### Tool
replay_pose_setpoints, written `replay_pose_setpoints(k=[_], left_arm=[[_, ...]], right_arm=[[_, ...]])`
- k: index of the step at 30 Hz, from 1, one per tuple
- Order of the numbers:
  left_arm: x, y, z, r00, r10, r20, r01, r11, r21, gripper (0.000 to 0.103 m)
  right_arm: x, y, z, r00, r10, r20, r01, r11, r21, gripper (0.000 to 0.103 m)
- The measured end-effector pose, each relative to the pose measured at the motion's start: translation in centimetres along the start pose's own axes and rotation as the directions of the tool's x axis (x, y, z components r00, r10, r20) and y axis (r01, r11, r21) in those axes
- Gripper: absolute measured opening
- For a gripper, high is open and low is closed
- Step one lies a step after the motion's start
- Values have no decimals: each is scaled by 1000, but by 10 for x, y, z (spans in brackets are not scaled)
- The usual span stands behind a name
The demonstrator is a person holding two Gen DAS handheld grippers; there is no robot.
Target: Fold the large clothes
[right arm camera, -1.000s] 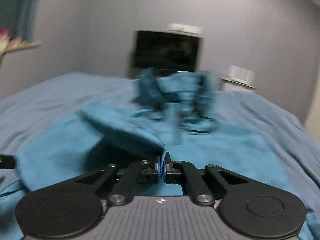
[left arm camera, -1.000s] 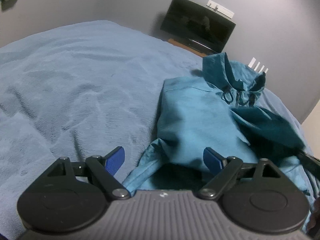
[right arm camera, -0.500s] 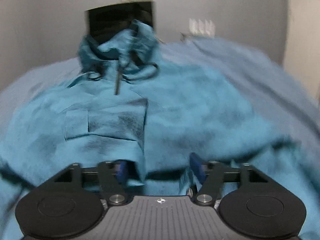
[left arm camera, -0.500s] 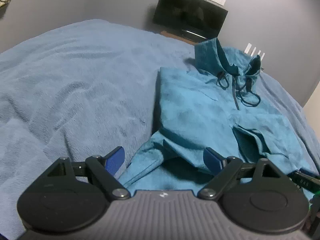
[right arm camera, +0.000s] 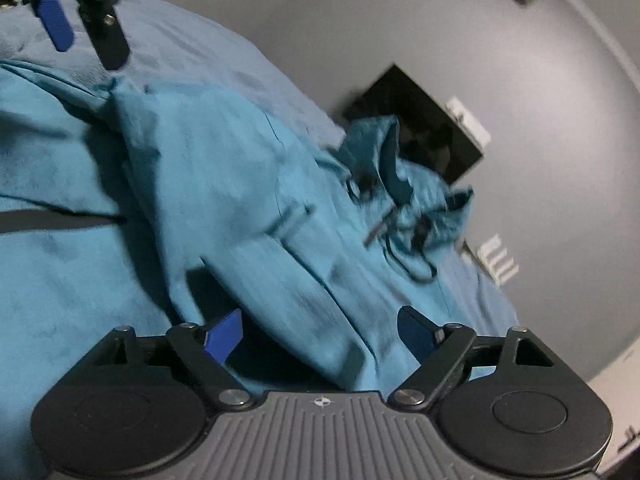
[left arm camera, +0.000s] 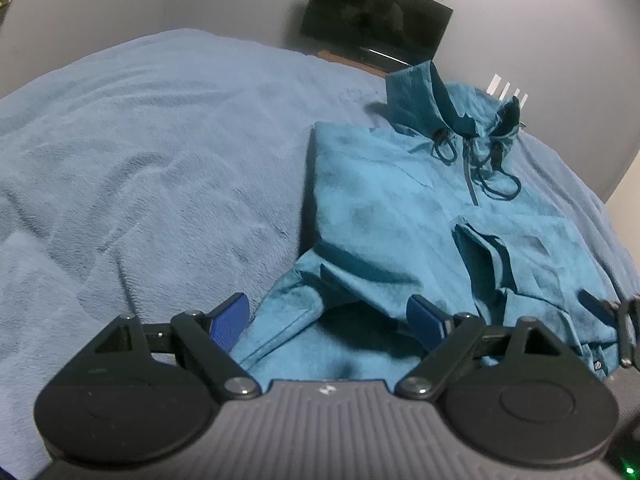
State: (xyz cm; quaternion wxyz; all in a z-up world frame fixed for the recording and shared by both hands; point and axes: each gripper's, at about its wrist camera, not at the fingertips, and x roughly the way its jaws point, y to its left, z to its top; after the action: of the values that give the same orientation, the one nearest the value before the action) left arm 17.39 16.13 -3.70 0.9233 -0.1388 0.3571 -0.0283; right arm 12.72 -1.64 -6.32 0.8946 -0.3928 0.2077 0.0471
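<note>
A teal hooded jacket [left arm camera: 384, 200] lies front up on the blue blanket, hood [left arm camera: 432, 100] at the far end, drawstrings loose on the chest. One sleeve is folded across the body [left arm camera: 532, 248]. My left gripper [left arm camera: 332, 320] is open and empty just above the jacket's near hem. My right gripper [right arm camera: 320, 328] is open and empty over the folded jacket [right arm camera: 248, 208], tilted; its fingertip [left arm camera: 596, 308] shows at the right edge of the left wrist view. The left gripper's fingers [right arm camera: 56, 24] show top left in the right wrist view.
The blue blanket [left arm camera: 140, 160] covers the bed to the left of the jacket. A black TV [left arm camera: 376, 16] stands against the grey wall beyond the bed. A white object [left arm camera: 506, 92] shows past the hood.
My right gripper let go of the sleeve, which now lies folded across the jacket, and opened wide. It then swung round and tilted. My left gripper stayed open near the hem.
</note>
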Motion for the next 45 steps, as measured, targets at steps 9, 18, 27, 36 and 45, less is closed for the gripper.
replay_pose_setpoints(k=[9,18,27,36,45], left_arm=[[5,2,-1,1000,-5,-20,5,1000,-9,85],[7,4,-1,999,-9,-33,9,1000,-5,85],[10,1,-4,999,0,-51,1,1000,12,85],[14,-1,-6,998,4,-66,-2,1000,26,85],[20,-3,-8,996,12,-85,-7,999,53,85]], right_arm=[[17,-41,6,993,115,0,-108,937,331,17],[5,-175,-46,997,65,34,-68,625,778,10],[32,-210,-146,977,206,-64,15,233,972,43],[48,-217,-155,982,184,42,-65,123,990,8],[59,-241,-147,1000,25,-13,6,252,968,9]])
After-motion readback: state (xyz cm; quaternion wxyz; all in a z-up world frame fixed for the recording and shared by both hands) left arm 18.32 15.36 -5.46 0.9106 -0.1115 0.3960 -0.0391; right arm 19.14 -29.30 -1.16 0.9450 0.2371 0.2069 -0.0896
